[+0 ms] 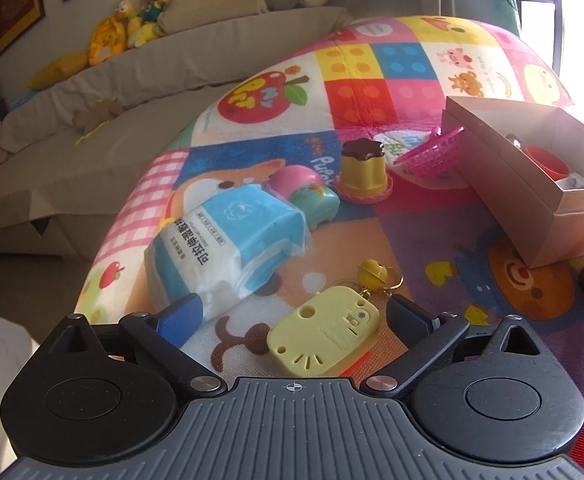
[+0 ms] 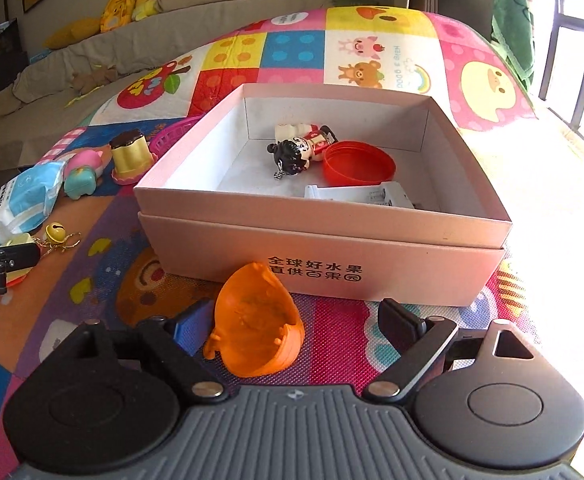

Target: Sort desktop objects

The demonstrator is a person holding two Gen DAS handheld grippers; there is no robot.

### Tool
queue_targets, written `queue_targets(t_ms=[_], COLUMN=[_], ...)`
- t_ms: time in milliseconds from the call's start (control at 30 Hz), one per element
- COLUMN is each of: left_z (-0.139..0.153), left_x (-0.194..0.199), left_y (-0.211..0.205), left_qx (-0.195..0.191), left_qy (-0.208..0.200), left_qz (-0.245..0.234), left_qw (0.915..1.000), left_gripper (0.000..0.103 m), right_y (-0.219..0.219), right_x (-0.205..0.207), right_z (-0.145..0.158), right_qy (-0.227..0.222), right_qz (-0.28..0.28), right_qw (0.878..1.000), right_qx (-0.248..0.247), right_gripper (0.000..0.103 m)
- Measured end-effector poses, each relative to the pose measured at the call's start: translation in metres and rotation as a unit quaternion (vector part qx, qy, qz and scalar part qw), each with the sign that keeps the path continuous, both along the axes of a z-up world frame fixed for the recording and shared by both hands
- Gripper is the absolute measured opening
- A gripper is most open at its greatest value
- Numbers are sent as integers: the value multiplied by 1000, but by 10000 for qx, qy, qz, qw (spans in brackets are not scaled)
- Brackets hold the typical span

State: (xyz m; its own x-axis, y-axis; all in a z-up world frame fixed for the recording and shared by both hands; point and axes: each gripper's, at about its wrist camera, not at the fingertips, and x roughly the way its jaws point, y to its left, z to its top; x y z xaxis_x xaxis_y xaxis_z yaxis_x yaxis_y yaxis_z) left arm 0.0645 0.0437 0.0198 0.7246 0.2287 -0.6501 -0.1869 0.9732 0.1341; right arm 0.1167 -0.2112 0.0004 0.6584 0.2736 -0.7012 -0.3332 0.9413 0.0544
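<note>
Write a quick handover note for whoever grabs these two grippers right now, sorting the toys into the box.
Left gripper: open, straddling the yellow keychain toy, not gripping.
Right gripper: open around the orange shell, pads not pressing.
Done: doll figure, red lid and a white packet lie in the box.
Left: the keychain toy, orange shell, tissue pack, pudding toy, pink basket and pink-and-teal toy, all on the mat.
</note>
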Motion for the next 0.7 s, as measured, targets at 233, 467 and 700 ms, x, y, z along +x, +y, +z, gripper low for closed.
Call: queue_targets(t_ms=[233,467,700], left_z=[0,7,-4], left_x=[-3,-24,-6], left_y=[0,-1,-4], left_qx=[-20,-376,-352], left_qy=[48,-138,120], left_qz=[-13,-473,-117], left_qw=[10000,9981,9992], left_gripper=[101,101,101], right_y=[15,10,11], right_x=[-7,-15,-29], right_z=[1,5,6], right_qy=[-154,-68,-57], right_qz=[219,262,398], right_qw=[9996,9996,9991], right_qx=[-131,-102,-157], right_gripper=[62,45,45])
